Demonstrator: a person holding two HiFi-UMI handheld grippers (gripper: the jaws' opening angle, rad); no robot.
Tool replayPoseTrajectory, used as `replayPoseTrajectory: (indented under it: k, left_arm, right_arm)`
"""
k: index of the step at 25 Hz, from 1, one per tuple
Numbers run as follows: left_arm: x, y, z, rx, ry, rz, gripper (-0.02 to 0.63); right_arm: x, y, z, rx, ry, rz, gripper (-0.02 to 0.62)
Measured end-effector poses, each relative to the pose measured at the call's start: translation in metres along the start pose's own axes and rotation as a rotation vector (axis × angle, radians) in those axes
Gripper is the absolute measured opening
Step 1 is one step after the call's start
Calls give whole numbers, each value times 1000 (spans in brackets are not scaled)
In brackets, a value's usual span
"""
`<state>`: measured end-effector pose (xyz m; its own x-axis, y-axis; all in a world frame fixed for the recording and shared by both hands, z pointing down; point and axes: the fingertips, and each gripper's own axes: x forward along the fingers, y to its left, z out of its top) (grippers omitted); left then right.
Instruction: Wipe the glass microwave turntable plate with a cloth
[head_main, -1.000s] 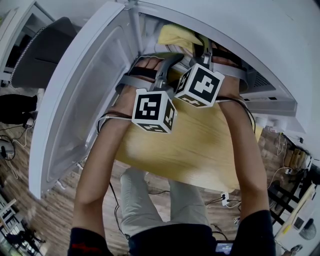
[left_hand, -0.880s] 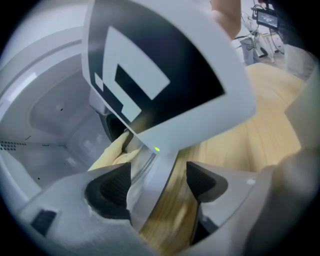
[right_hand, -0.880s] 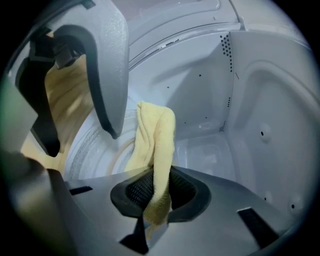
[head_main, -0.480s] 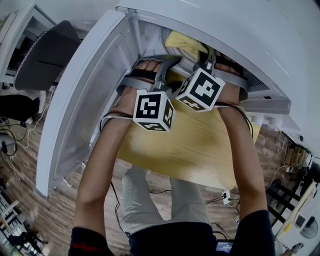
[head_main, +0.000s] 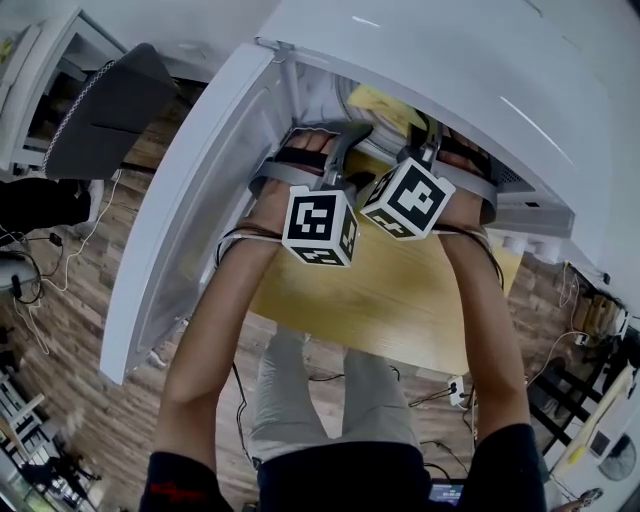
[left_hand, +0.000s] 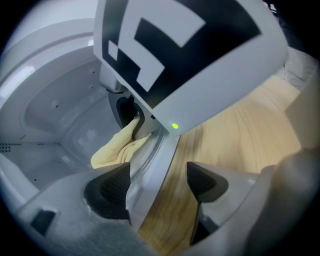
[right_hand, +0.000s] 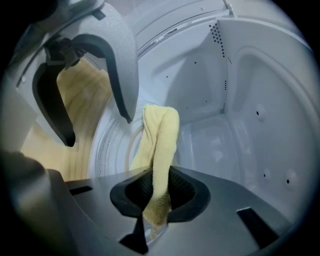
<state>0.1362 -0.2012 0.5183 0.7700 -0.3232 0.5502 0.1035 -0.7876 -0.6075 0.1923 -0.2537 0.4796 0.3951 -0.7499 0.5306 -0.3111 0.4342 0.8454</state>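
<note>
White microwave oven (head_main: 420, 50), door open, on pale wooden table (head_main: 400, 300).
Right gripper (right_hand: 157, 195) clenched on yellow cloth (right_hand: 160, 135); left gripper (left_hand: 157, 185) jaws apart, straddling tilted clear glass turntable plate (left_hand: 150, 167) at oven mouth.

Room light is even and white, seemingly from above, and the head view is bright with no hard shadows. Thin glare streaks lie on the glossy white microwave top (head_main: 470, 70). The light wooden tabletop (head_main: 400, 300) is evenly lit, the brown plank floor (head_main: 100, 400) dimmer.

All views bend strongly at the edges, and both gripper views have black corners.

Left gripper view: the black-and-white marker cube (left_hand: 185, 50) is very close and soft, with a small green lamp (left_hand: 174, 126) glowing on it.

Right gripper view: the pale yellow cloth (right_hand: 157, 145) is fairly sharp. The white microwave cavity (right_hand: 250, 100) is cool, bluish and softly shaded. The right gripper (right_hand: 156, 200) is blurred at the bottom edge.
</note>
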Motion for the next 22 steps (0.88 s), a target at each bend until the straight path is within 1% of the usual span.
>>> replayPoseTrajectory:
  k: [7,10,11,12,13,14,15,17,19,22]
  left_arm:
    - [-8,-4,-1,26,4,-10,350]
    - [-14,-11,-7,56,47,-14,348]
    - [-17,-15,-9,55,64,-24,336]
    - [-20,-19,-11,48,76,-33,314]
    - [-24,-23,-12,38,82,-37,270]
    - [-28,-26,-13,28,85,-35,201]
    - [-33,-29,-13,17,84,-30,159]
    - [-42,-32,-10,-13,74,-13,139]
    - [-50,-30,-4,-50,60,8,100]
    - [-60,-22,1,-122,58,39,84]
  right_arm:
    - [-10,4,-2,-5,-8,-11,49]
    - [-15,8,-2,1,-13,-10,49]
    - [-18,9,-2,3,-13,-9,49]
    - [-20,11,-3,4,-12,-7,49]
    - [-23,12,-2,5,-12,-4,49]
    - [-26,14,-2,6,-12,-1,49]
    - [-28,15,-1,6,-12,3,49]
    - [-31,17,0,7,-10,14,49]
    - [-35,18,1,8,-7,28,49]
    - [-41,21,-1,13,-3,55,49]
